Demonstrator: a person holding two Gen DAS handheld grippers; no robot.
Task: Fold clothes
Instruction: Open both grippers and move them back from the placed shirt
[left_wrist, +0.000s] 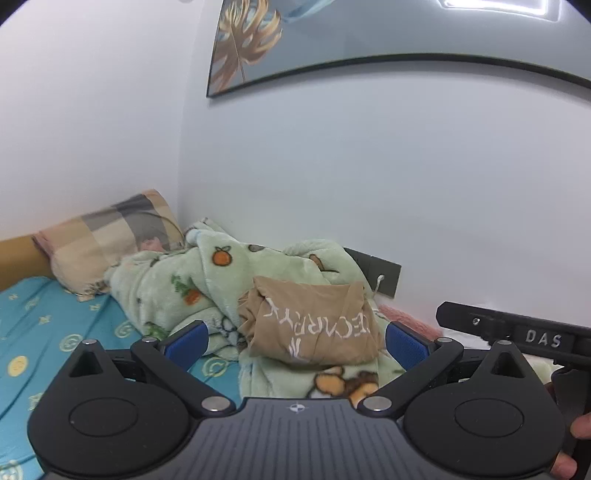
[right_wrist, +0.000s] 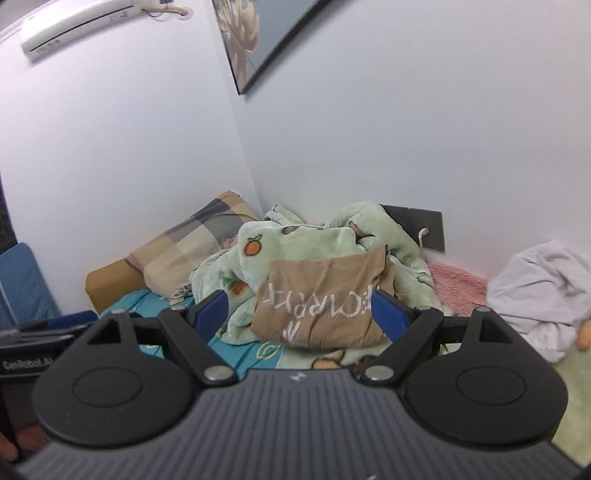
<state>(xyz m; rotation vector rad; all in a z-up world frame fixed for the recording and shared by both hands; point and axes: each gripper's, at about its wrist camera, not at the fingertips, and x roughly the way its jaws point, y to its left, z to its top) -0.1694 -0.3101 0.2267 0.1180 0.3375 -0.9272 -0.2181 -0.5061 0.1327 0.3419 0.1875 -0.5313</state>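
Note:
A tan garment with white lettering (left_wrist: 314, 321) lies folded on a green fleece blanket (left_wrist: 173, 280) on the bed. It also shows in the right wrist view (right_wrist: 325, 306). My left gripper (left_wrist: 295, 341) is open and empty, raised in front of the garment with its blue pads (left_wrist: 186, 341) apart. My right gripper (right_wrist: 299, 314) is open and empty, also raised before the garment. The right gripper's body shows at the right of the left wrist view (left_wrist: 535, 336).
A checked pillow (left_wrist: 107, 243) lies at the bed's head by the wall corner. A blue patterned sheet (left_wrist: 48, 332) covers the bed. A pink fluffy cloth (right_wrist: 458, 284) and a pale lilac garment (right_wrist: 539, 295) lie to the right. A framed picture (left_wrist: 369, 40) hangs above.

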